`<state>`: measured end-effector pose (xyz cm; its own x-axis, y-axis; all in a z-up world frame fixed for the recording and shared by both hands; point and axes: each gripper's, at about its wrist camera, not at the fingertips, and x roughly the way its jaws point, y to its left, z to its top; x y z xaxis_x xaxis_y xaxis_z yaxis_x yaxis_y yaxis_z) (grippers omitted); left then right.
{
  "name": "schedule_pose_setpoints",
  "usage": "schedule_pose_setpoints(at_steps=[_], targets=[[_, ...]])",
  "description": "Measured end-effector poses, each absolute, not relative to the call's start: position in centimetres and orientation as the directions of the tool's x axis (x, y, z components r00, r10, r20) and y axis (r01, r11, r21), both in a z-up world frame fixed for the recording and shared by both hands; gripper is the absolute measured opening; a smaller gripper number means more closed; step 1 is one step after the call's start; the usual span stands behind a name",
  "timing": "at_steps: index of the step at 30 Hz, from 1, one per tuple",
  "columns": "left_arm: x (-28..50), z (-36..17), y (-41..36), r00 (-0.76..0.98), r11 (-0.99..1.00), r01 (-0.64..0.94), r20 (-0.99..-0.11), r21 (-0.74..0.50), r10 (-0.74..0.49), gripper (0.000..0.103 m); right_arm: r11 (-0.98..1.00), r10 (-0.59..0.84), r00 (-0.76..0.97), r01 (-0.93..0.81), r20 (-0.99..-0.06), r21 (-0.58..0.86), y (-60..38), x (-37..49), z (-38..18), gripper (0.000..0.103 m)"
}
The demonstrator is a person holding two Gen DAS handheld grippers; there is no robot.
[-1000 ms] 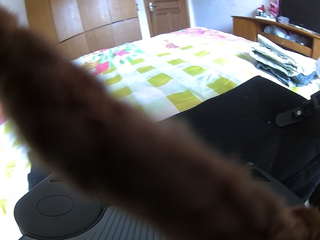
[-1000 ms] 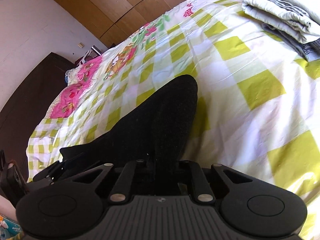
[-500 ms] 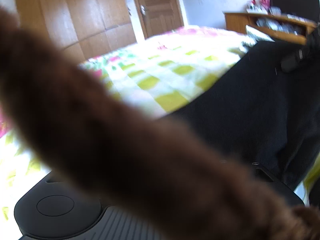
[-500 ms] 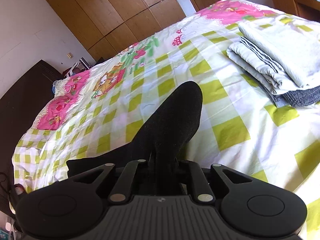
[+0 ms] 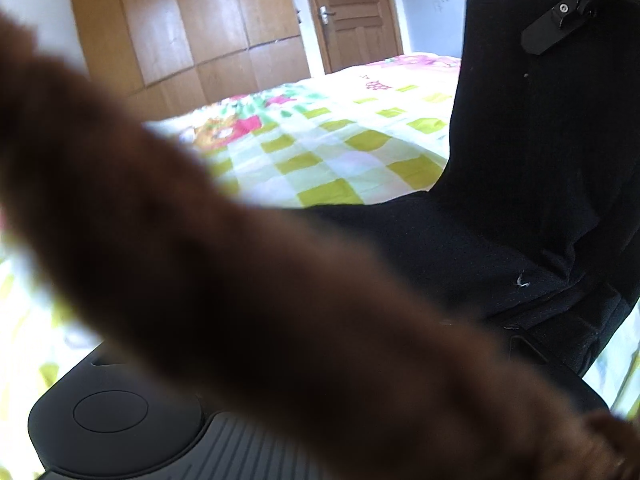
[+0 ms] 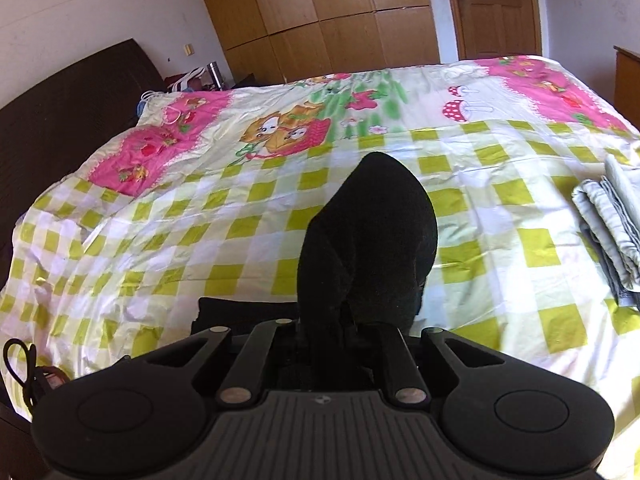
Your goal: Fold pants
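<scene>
pants (image 6: 368,240) hang clamped in right tool (image 6: 326,332) above bed (image 6: 160,220); left tool's state unclear.

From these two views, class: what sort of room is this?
Almost certainly a home bedroom: a bed under a checked cartoon-print sheet, its dark headboard, and a wooden wardrobe beside the door.

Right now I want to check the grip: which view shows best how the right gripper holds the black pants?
The right wrist view: the right gripper is shut on the black pants, which bulge up between its fingers. In the left wrist view a blurred brown sleeve fills much of the frame; there the pants hang from the right gripper at the top right corner.
</scene>
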<state>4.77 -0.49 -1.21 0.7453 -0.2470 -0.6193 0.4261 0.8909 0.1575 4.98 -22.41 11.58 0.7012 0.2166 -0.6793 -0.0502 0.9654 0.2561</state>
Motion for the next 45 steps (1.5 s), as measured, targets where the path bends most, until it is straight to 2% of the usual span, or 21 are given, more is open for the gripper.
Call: schedule_pose_setpoints(at_steps=[6,15,17,21,24,28,32,36,39,42,45], targets=[[5.7,-1.4,1.3,0.705,0.909,0.417,-0.638,0.019,-0.310,0.080,0.972,0.230,0.636,-0.114,-0.737,0.206,-15.3,7.4,9.2,0.027],[5.4,-1.0,2.2,0.718,0.906,0.423,-0.600,-0.025,-0.352,0.080,0.984,0.175,0.542,-0.084,-0.822,0.154,-9.8,10.7,5.0,0.028],[5.7,-1.1,2.6,0.711,0.909,0.414,-0.606,-0.049,-0.357,0.080,0.982,0.184,0.524,-0.061,-0.832,0.178,-9.4,11.2,4.6,0.029],[6.2,-1.0,3.5,0.703,0.921,0.377,-0.617,-0.101,-0.355,0.079,0.974,0.216,0.491,-0.051,-0.844,0.220,-8.9,12.1,4.3,0.041],[5.7,-0.4,4.3,0.725,0.929,0.355,-0.597,-0.103,-0.343,0.080,0.968,0.247,0.491,-0.084,-0.835,0.237,-8.2,11.6,5.1,0.047],[4.0,1.0,6.3,0.790,0.953,0.292,-0.543,-0.078,-0.286,0.080,0.945,0.317,0.542,-0.116,-0.778,0.304,-7.9,10.3,7.6,0.047],[2.4,2.2,8.7,0.822,0.950,0.267,-0.477,-0.159,-0.311,0.080,0.978,0.207,0.632,-0.127,-0.747,0.164,-7.2,9.0,10.0,0.047],[1.0,3.2,9.9,0.863,0.967,0.225,-0.437,-0.117,-0.253,0.080,0.985,0.165,0.633,-0.145,-0.757,0.094,-7.3,10.5,9.3,0.047],[1.5,3.7,9.1,0.854,0.961,0.260,-0.440,-0.098,-0.277,0.080,0.983,0.166,0.626,-0.169,-0.762,0.075,-7.8,12.4,7.7,0.047],[2.7,2.7,6.9,0.826,0.943,0.329,-0.469,-0.049,-0.312,0.080,0.982,0.162,0.612,-0.178,-0.774,0.065,-8.7,14.7,5.9,0.047],[3.7,1.4,4.5,0.774,0.926,0.378,-0.550,0.003,-0.315,0.080,0.970,0.223,0.581,-0.214,-0.782,0.118,-9.4,16.4,4.2,0.047]])
